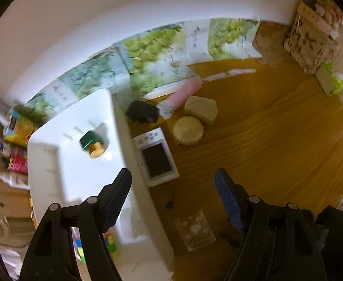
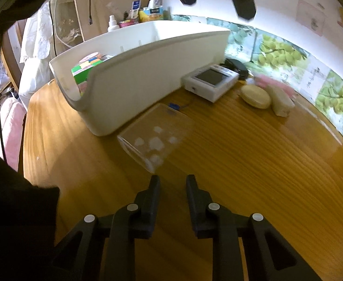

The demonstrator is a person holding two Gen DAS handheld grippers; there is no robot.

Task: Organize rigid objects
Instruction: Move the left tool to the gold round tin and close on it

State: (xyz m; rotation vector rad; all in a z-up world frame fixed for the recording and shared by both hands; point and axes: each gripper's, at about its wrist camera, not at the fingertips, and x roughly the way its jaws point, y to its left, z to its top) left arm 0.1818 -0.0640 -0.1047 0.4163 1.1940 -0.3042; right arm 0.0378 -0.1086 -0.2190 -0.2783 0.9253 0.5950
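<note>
The left gripper point(image 1: 173, 199) hangs at the bottom of its frame, blue pads wide apart and nothing between them, straddling the long wall of the white bin point(image 1: 122, 154). Inside the bin, at centre left, lies a green bottle with a gold cap point(image 1: 92, 144); a colourful cube point(image 1: 109, 243) peeks out lower down. Right of the bin on the wooden table point(image 1: 276, 140) sit a white device with a dark screen point(image 1: 157, 158), a round cream case point(image 1: 188, 130), a pale box point(image 1: 201, 109), a pink tube point(image 1: 183, 93) and a black item point(image 1: 142, 112). In the right view, the right gripper point(image 2: 172, 182) sits low centre, fingers drawn together and empty, just below a clear plastic box point(image 2: 156, 135). Any labels are too blurred to read.
</note>
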